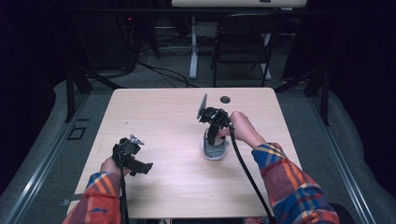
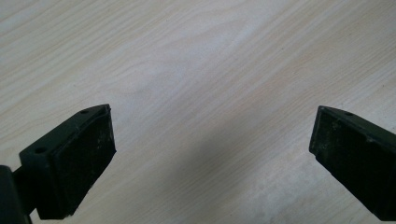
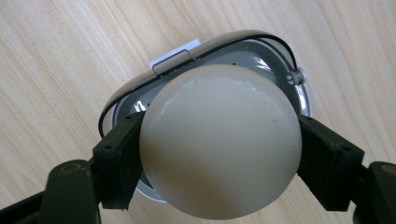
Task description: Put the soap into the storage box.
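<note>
Egg (image 3: pixel 219 144), smooth, round and cream-white, sits squeezed between the jaws of the right gripper (image 3: pixel 219 154), just above a small grey holder (image 3: pixel 299 93) on the table (image 1: pixel 163 121). It looks like an egg cooker, but that is hard to tell. Picking up is done; setting the egg down inside is left. The left gripper (image 2: pixel 212 158) waits wide apart with nothing in it, well away.

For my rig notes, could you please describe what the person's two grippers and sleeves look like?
Both are black two-jaw tools. The left gripper has flat, blocky jaws with small screw holes and a grey three-cornered plate on top. The right gripper carries a similar grey plate and trails a black cable. The sleeves are red, blue and yellow plaid.
</note>
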